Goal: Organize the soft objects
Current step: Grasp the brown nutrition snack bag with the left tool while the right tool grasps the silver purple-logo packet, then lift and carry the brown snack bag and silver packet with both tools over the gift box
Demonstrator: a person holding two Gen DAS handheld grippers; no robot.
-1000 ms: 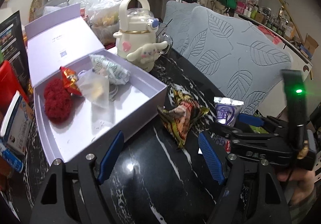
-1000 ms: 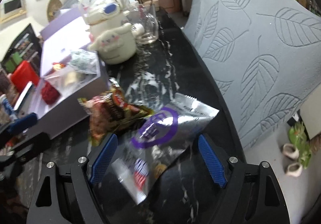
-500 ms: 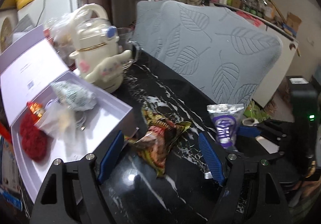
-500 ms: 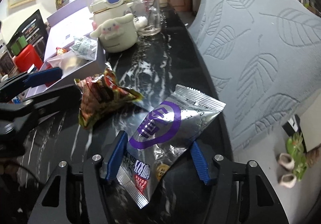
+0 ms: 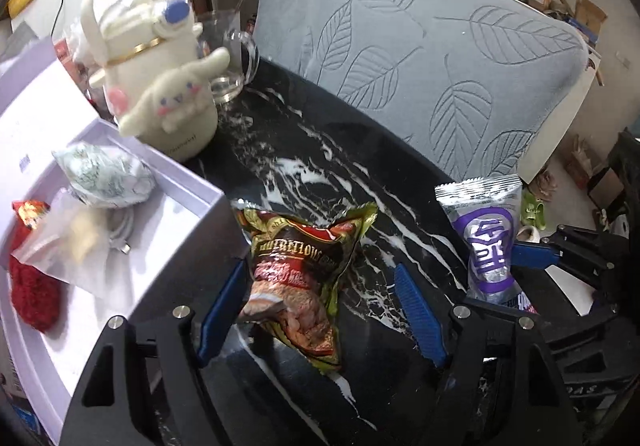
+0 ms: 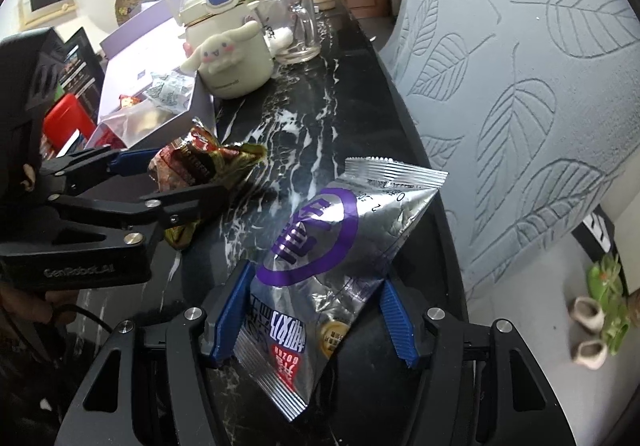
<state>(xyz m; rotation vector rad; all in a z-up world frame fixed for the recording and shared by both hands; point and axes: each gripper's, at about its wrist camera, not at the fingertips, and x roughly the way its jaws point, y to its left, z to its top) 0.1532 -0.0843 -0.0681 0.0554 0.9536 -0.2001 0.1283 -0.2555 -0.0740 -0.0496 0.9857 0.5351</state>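
Right wrist view, silver snack bag [image 6: 340, 246] tilted, top edge upper right, right claw [image 6: 316, 322] clamping

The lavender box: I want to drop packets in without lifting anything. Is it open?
Open. The lavender box has its lid standing back, and the red knit piece lies exposed inside.

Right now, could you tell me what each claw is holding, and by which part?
The right claw grips the silver snack bag across its lower half. The left claw holds nothing; the brown snack bag lies between its open fingers.
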